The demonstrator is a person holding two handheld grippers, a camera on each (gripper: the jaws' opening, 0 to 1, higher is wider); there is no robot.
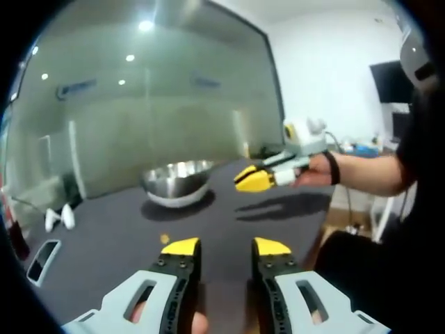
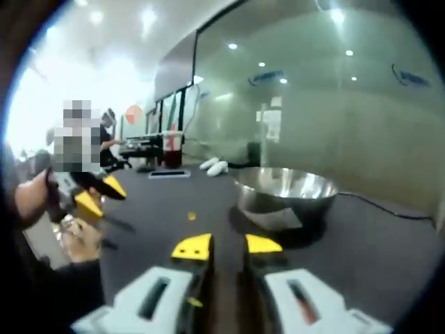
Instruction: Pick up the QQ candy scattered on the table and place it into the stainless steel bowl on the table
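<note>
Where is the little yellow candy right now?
The candy lies on the dark table, short of the steel bowl, just beyond the left tool.

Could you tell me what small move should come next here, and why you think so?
Probably lower the left gripper onto the small yellow candy lying on the dark table just ahead of its open, empty jaws; the steel bowl sits beyond it, while the right gripper hovers beside the bowl.
</note>
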